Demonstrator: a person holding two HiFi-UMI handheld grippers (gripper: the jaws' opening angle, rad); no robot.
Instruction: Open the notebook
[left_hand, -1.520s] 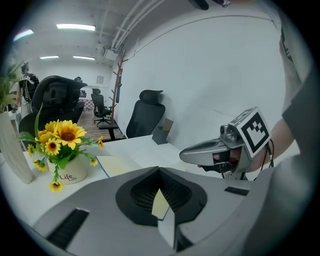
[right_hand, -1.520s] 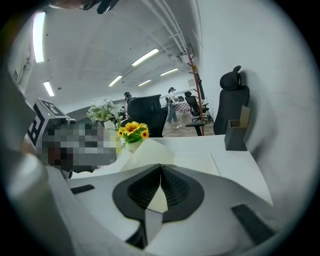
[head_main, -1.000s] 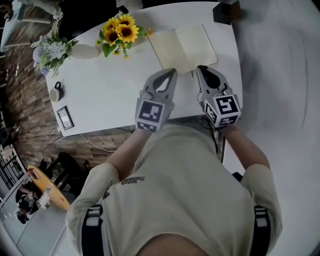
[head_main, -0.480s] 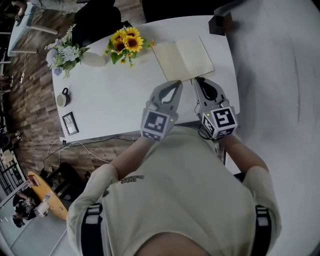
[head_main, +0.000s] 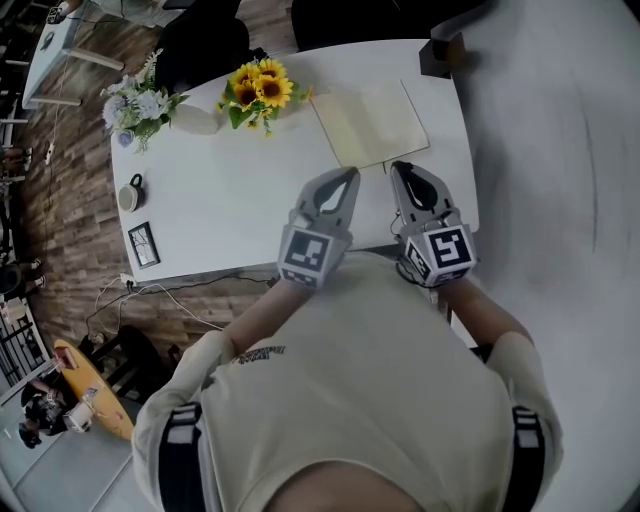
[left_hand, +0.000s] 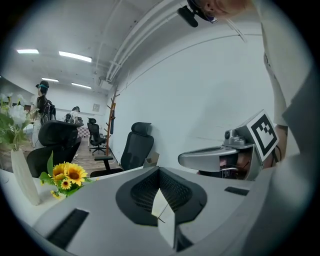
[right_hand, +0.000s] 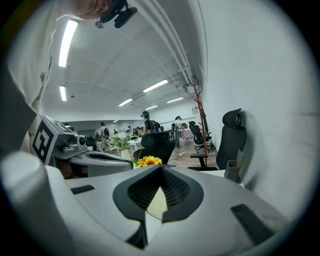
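1. The thin notebook with cream pages is lying flat and spread open, both blank pages facing up, on the far right part of the white rectangular table. Nothing is resting on it or touching it.
2. Judging from that, the opening is looking done; the step in hand reads as the pull-away at the end, not a fresh grasp.
3. You are holding the grey left gripper with its jaws pressed together and nothing between them; its own view is showing only a pale sliver of table through the gap behind the tips.
4. You are holding the grey right gripper the same way, jaws closed tight and empty.
5. Both grippers are sitting side by side close to your chest, tips pointing toward the notebook's near edge and apart from it.
6. Further out, a bunch of yellow sunflowers is lying just to the left of the notebook, a white vase of pale flowers is standing beyond that, and a dark mug is sitting near the left edge, well apart.
7. If anything is left, it is calling only for checking that the pages are lying flat; a page lifting back would need one closed tip pressing along the centre fold.
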